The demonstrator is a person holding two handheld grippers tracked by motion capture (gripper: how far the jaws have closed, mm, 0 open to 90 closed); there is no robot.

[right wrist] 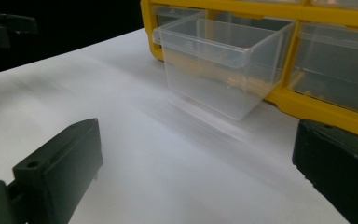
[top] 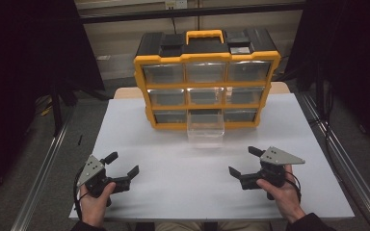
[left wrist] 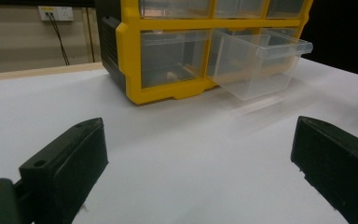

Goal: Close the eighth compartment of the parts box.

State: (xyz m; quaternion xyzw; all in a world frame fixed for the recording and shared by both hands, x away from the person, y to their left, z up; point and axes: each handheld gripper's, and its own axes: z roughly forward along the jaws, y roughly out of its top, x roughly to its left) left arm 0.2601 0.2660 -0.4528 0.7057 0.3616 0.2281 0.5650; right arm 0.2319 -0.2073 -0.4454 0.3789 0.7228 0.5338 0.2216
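A yellow and black drawer cabinet (top: 205,82) with clear drawers stands at the back of the white table (top: 173,163). Its bottom middle drawer (top: 205,129) is pulled far out over the table and looks empty; the same drawer (left wrist: 256,60) (right wrist: 219,60) lies ahead in both gripper views. My left gripper (top: 123,163) rests near the front left, held in a hand, jaws wide apart with nothing between them. At the front right, my right gripper (top: 243,161) is likewise open and empty. Both point toward the table's middle.
The cabinet has an orange carry handle (top: 204,36) and lidded top compartments. Metal rails (top: 43,168) run along both sides of the table. A wall socket (left wrist: 56,13) with cables sits on the far wall.
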